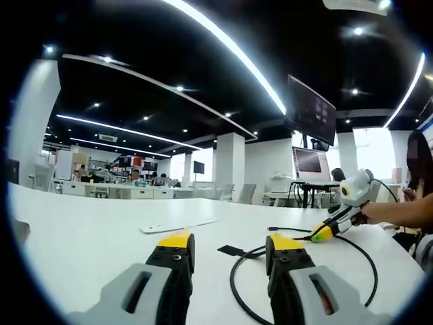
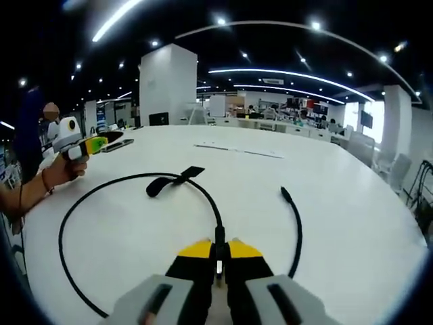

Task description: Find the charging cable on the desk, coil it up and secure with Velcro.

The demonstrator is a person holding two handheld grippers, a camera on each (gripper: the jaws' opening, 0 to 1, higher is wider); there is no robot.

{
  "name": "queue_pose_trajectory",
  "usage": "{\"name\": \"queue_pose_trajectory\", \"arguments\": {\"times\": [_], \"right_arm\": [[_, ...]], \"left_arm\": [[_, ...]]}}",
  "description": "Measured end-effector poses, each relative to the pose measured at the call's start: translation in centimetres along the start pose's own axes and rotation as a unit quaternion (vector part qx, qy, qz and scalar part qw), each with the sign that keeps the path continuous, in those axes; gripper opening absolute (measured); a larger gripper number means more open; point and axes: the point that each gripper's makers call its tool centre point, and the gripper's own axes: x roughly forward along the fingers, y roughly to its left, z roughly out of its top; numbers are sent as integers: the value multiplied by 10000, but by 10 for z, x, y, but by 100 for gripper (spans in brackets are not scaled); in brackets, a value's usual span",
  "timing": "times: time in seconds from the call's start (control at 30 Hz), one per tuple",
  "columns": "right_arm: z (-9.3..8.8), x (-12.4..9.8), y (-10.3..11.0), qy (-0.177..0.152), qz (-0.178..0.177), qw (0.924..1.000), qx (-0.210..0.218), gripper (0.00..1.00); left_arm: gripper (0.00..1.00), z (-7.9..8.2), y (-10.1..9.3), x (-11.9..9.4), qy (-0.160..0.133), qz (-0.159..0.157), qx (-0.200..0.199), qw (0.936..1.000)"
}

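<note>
In the left gripper view, the left gripper [image 1: 226, 245] hovers low over the white desk [image 1: 88, 237], its yellow-tipped jaws spread wide with nothing between them. The black charging cable [image 1: 369, 261] curves over the desk just past its right jaw, with the black Velcro strap [image 1: 231, 250] lying flat between the jaw tips. Farther along the cable, the right gripper [image 1: 323, 232] comes in held by a hand [image 1: 362, 218]. Beyond the desk lie white pillars, ceiling light strips and a dark monitor [image 1: 311, 112].

In the right gripper view, the right gripper's jaws are closed on the cable's plug end [image 2: 219, 238]. From there the cable sweeps away in a wide loop across the desk, the strap lying on its far arc, the other plug end [image 2: 285, 195] resting to the right. The left gripper [image 2: 95, 143] sits at the desk's left edge, and its jaw opening cannot be made out here.
</note>
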Motion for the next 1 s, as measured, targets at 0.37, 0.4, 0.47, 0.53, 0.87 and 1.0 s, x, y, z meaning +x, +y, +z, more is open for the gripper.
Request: {"name": "queue_pose_trajectory", "arguments": {"times": [0.37,0.4,0.47,0.53,0.87,1.0], "right_arm": [[-2,1,-8,-19,-36,9999,-106,8],[-2,1,-8,-9,-41,9999,-115,8],[-2,1,-9,-38,-50,9999,-154,9],[-2,1,-9,-65,-37,9998,-188,9],[-1,1,-12,-96,-76,9995,-298,12],[-1,0,-11,-109,-92,9995,-271,13]], "left_arm": [[42,0,1,0,-3,14,6,10000],[42,0,1,0,0,17,2,10000],[42,0,1,0,10,22,12,10000],[42,0,1,0,4,19,7,10000],[42,1,1,0,-6,23,10,10000],[42,1,1,0,-4,21,11,10000]]}}
